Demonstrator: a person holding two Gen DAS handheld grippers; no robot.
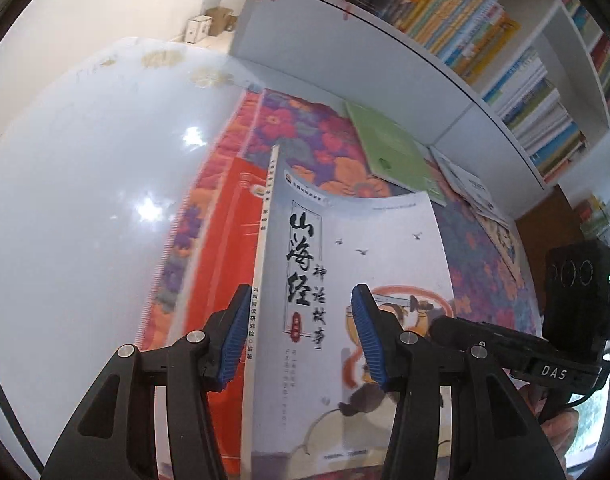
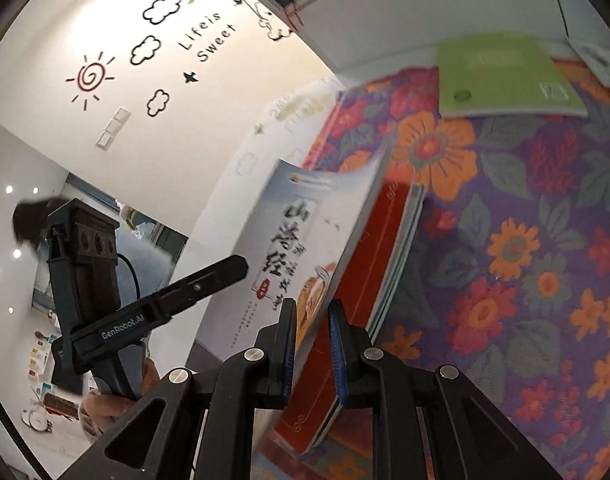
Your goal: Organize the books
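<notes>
A pale book with black brush lettering [image 1: 365, 248] [image 2: 289, 216] is tilted up over a red book [image 1: 225, 240] [image 2: 369, 264] on the flowered cloth [image 2: 525, 260]. My right gripper [image 2: 315, 348] is shut on the pale book's lower fore edge, one blue pad on the cover. In the left wrist view its finger lies on the cover at the right. My left gripper [image 1: 301, 336] hovers open over the spine side, one pad left of the spine, the other above the cover. I cannot tell whether the pale book touches the red one.
A green book [image 1: 389, 152] [image 2: 501, 76] and white booklets [image 1: 473, 188] lie on the cloth near a white bookshelf [image 1: 385, 60] packed with upright books. A glossy white floor [image 1: 85, 200] lies left of the cloth. A person's hand [image 2: 117, 396] holds the left gripper.
</notes>
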